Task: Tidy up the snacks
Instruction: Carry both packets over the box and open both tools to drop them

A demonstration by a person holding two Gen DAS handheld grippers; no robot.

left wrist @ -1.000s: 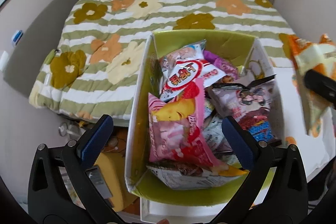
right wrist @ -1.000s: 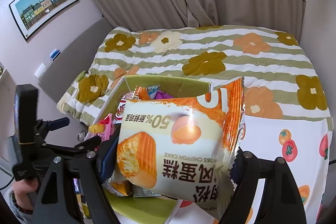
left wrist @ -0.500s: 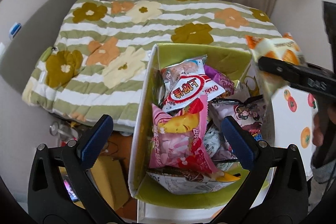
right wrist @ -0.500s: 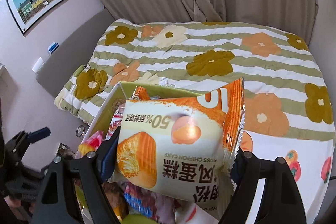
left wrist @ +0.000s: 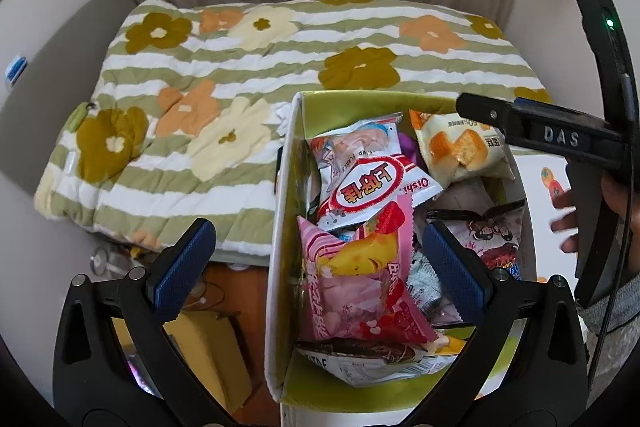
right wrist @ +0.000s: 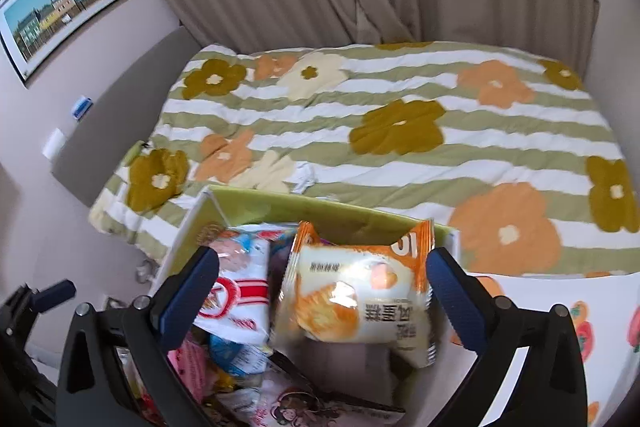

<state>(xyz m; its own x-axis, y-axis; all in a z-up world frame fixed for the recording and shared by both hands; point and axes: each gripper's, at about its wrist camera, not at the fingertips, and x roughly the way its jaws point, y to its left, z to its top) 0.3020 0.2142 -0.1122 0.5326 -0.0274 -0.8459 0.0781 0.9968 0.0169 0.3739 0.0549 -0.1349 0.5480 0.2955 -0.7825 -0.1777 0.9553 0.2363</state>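
1. Right claw [right wrist: 322, 303] is spread wide. Its jaws have just been opening, and the orange chiffon cake pack [right wrist: 356, 303] sits between the blue pads [right wrist: 456, 303] with a clear gap on both sides, so nothing is clamped.
2. In the right wrist view the cake pack is dead ahead at 12 o'clock, low between the fingers. It looks blurred and I can't tell if it's fully settled.
3. In the left wrist view the same pack [left wrist: 460, 151] lies in the far right corner of the green-lined box [left wrist: 280, 227], about 1 o'clock from the left claw [left wrist: 318, 267], resting on the other snacks.
4. Its long axis runs roughly 9 to 3 across the right claw's opening, parallel to the box's far wall.
5. Left claw is apart too and empty, hanging over the near end of the box. One pad is outside the left wall, the other is over the snack pile.
6. A red-and-white Oishi bag [left wrist: 372, 187] and a pink strawberry bag [left wrist: 360, 283] fill the middle of the box.
7. The right hand is clearly nearer the cake pack. My guess is this drop is basically done and the next job is fetching another snack, if any are left on the tabletop [right wrist: 560, 291] at 3 o'clock.
8. The box looks pretty stuffed, so later packs might slide off the pile.
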